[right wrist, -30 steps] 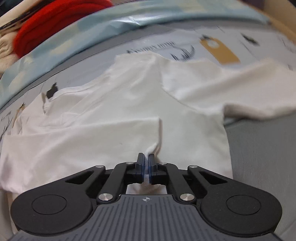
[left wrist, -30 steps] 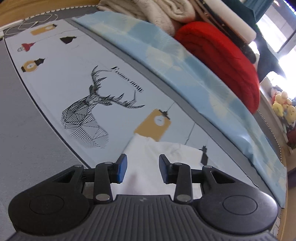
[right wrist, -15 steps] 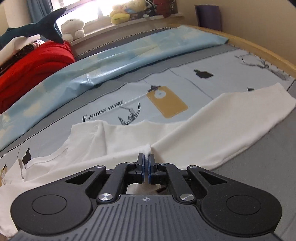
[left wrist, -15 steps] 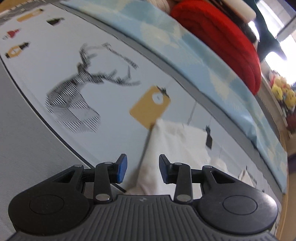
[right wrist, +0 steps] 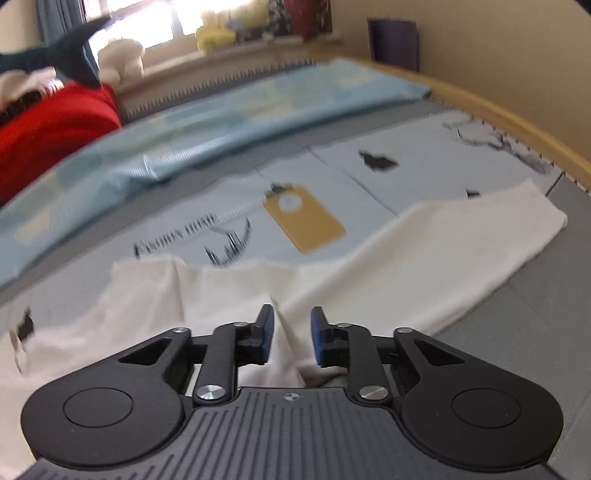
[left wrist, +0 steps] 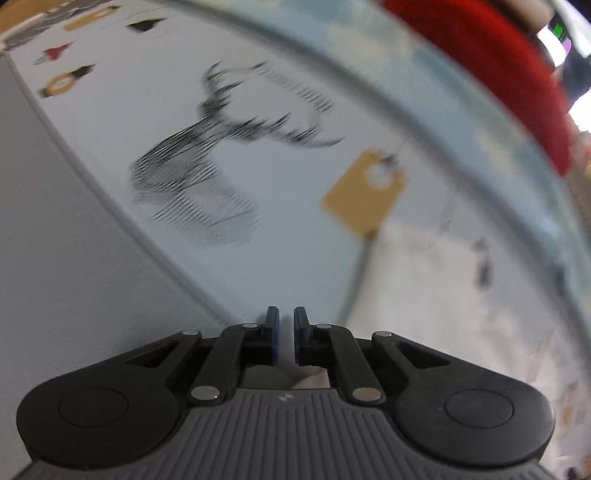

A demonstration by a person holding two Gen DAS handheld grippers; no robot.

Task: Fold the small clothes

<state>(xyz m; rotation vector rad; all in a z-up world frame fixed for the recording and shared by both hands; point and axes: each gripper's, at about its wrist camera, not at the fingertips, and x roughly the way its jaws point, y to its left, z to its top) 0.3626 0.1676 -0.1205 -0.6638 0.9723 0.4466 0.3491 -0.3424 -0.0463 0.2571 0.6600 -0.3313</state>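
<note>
A white small garment [right wrist: 406,266] lies spread on the printed bed sheet [right wrist: 424,170], one long part reaching to the right. My right gripper [right wrist: 291,314] hovers low over its near edge. Its jaws are opening, and a raised fold of the cloth stands between them, close to the left pad and not pressed. In the left wrist view the same garment [left wrist: 443,314] is blurred at the right. My left gripper [left wrist: 286,314] is low at the garment's left edge, its jaws closing to a narrow gap. A scrap of white shows under the finger bases; no cloth is visibly pinched.
The sheet carries a deer print [left wrist: 192,177] and a tan tag print [right wrist: 303,221]. A light blue quilt [right wrist: 258,110] runs along the back, with a red blanket [right wrist: 48,133] and soft toys [right wrist: 218,33] behind. A wooden bed edge [right wrist: 517,110] curves at the right.
The left gripper has sunk toward the sheet and its jaws went from wide apart to nearly together. The right gripper carried a pinched fold across the garment, then its jaws parted.
</note>
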